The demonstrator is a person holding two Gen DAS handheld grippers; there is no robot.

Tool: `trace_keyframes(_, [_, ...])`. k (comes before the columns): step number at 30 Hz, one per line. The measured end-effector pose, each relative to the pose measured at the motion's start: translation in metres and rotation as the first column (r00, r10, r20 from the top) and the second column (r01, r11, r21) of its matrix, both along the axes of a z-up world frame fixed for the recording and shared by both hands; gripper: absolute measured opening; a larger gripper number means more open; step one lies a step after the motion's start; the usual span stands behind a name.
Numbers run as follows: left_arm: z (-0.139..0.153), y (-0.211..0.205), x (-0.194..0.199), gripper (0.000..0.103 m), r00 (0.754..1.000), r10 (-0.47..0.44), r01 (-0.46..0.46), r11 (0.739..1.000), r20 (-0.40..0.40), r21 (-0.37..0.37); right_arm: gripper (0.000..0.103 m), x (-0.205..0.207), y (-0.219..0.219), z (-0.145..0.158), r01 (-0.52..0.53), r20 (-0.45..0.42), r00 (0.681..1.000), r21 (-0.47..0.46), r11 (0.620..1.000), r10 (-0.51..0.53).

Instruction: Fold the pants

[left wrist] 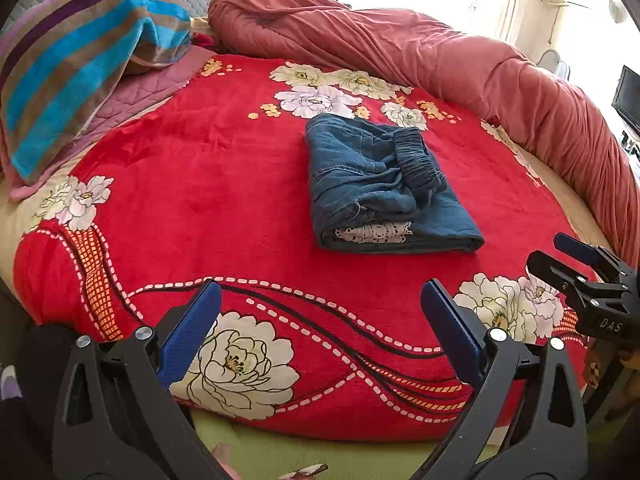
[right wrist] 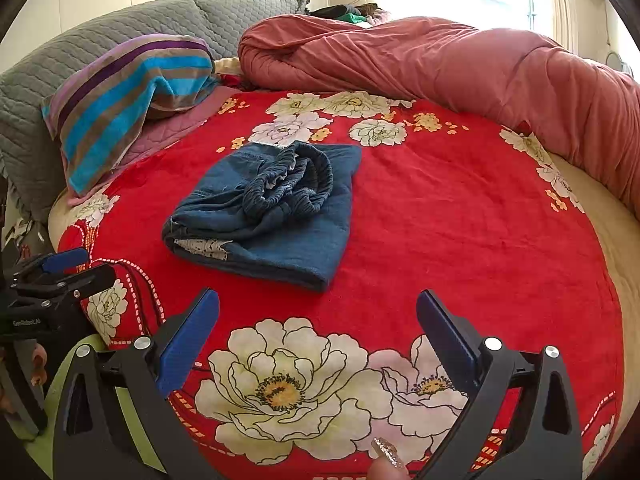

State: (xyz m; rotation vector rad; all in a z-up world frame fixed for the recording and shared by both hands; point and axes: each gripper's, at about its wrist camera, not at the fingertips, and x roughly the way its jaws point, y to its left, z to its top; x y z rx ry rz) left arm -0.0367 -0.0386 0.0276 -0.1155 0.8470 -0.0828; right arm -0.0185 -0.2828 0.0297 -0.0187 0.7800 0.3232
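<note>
Blue denim pants [left wrist: 380, 188] lie folded into a compact bundle on the red floral blanket [left wrist: 192, 184], elastic waistband on top and white lace trim at the near end. They show in the right wrist view too [right wrist: 272, 212]. My left gripper [left wrist: 320, 300] is open and empty, held back near the bed's front edge, well short of the pants. My right gripper [right wrist: 318, 308] is open and empty, also near the front edge. Each gripper shows in the other's view: the right one [left wrist: 588, 276] at right, the left one [right wrist: 60, 272] at left.
A rolled pink duvet [left wrist: 460, 52] runs along the back and right of the bed. A striped blue, brown and purple towel [left wrist: 80, 68] lies over a pillow at back left. A grey quilted headboard cover [right wrist: 120, 28] stands behind. A window glares at back right.
</note>
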Motion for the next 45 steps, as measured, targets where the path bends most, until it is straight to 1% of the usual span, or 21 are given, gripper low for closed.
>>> trace_keyframes(26, [0.0019, 0.0018, -0.0021, 0.093, 1.000, 0.012, -0.012, 1.000, 0.004, -0.011, 0.098, -0.0001, -0.0014, -0.0015, 0.005, -0.002, 1.000, -0.001, 1.000, -0.005])
trace_keyframes(45, [0.0038, -0.0012, -0.0037, 0.093, 1.000, 0.000, 0.000, 1.000, 0.009, -0.005, 0.098, -0.0002, -0.0043, -0.0032, 0.020, -0.005, 1.000, 0.000, 1.000, -0.020])
